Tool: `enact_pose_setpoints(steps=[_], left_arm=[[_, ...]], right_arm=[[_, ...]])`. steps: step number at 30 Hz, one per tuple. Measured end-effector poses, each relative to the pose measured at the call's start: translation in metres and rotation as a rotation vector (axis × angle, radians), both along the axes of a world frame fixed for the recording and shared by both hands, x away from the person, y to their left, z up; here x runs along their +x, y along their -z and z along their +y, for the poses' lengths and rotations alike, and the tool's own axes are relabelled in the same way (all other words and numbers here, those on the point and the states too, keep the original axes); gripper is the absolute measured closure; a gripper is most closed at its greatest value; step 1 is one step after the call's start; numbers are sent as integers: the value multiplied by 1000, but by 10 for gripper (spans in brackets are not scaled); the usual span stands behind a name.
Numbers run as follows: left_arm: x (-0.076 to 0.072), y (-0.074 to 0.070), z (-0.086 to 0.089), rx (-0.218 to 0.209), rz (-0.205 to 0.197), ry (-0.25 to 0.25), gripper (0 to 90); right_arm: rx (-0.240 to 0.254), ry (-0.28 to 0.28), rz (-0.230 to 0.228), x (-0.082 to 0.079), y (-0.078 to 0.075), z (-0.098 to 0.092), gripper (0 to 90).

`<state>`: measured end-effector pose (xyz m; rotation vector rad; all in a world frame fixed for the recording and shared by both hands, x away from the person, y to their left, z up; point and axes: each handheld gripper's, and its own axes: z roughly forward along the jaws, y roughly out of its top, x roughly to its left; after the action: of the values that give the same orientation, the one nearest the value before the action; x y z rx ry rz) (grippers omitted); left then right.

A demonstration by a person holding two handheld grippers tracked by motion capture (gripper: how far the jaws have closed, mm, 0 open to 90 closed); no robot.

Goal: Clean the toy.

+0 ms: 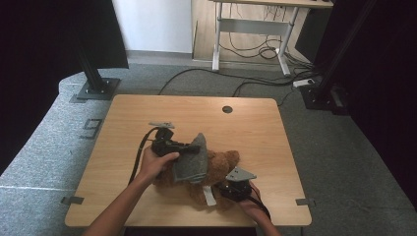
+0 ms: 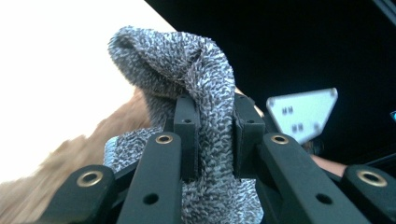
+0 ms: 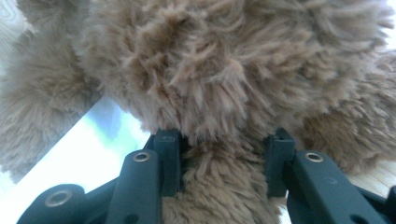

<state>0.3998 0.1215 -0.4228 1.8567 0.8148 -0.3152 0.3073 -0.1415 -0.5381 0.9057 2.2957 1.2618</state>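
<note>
Item list, ordered from the left of the teddy bear [image 1: 216, 169] to its right, all places given relative to the bear

1. Table [image 1: 147, 113]: light wood top with a round cable hole near its far edge; the bear lies on its near half, toward the person's side

2. Left gripper [image 1: 183, 146]: held in the person's left hand [image 1: 156, 164] at the bear's left side, raised a little above it. Fingers [image 2: 187, 126] closed almost fully, pinching a fold of grey knitted cloth [image 1: 192, 162]; in the left gripper view the knit bunches up over the finger tips and hangs down between them

3. Grey knitted cloth: draped over the left and middle part of the bear, one corner lifted toward the left gripper, the rest lying on the brown fur

4. Teddy bear: brown plush, lying flat on the table, partly covered by the cloth; a white tag [image 1: 210, 195] shows at its near edge

5. Right gripper [image 1: 231, 189]: at the bear's near right side, low on the table, grey three-cornered plate on top. Fingers [image 3: 169, 154] about half apart, pressed against a thick tuft of fur on both sides, so they grip a limb or fold of the bear; which part cannot be told
</note>
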Motion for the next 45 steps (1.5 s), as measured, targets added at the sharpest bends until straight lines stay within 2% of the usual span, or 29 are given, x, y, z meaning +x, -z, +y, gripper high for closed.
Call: enact_pose_setpoints(steps=[2,5,6,9,12,15,18,20,24,29,34,41,45], left_arm=[[5,3,-14,26,7,1,750],[10,13,-29,94,24,-4,750],[11,16,-31,113,32,-6,751],[10,22,-27,134,39,-17,758],[9,24,-11,155,36,-49,764],[7,29,15,164,43,-87,767],[7,38,39,128,74,-124,769],[5,42,53,98,91,-127,770],[-1,44,67,71,84,-132,771],[-8,39,78,92,31,-159,772],[-14,37,104,108,4,-209,771],[-34,58,145,105,16,-266,768],[-39,69,161,117,47,-296,767]], right_arm=[[-7,-2,-7,0,1,0,597],[-20,0,-12,-2,1,1,599],[-26,1,-13,-2,2,1,599],[-41,-5,-20,-3,3,1,603],[-43,-3,-24,-4,3,1,609],[-43,2,-26,-6,4,1,613],[-44,0,-31,-8,5,0,615],[-49,-3,-39,-9,5,1,617],[-55,-6,-42,-10,5,2,618],[-55,-5,-35,-10,5,1,622],[-55,0,-32,-10,6,-1,624],[-54,7,-28,-10,6,-1,624],[-52,12,-25,-10,7,-1,624]])
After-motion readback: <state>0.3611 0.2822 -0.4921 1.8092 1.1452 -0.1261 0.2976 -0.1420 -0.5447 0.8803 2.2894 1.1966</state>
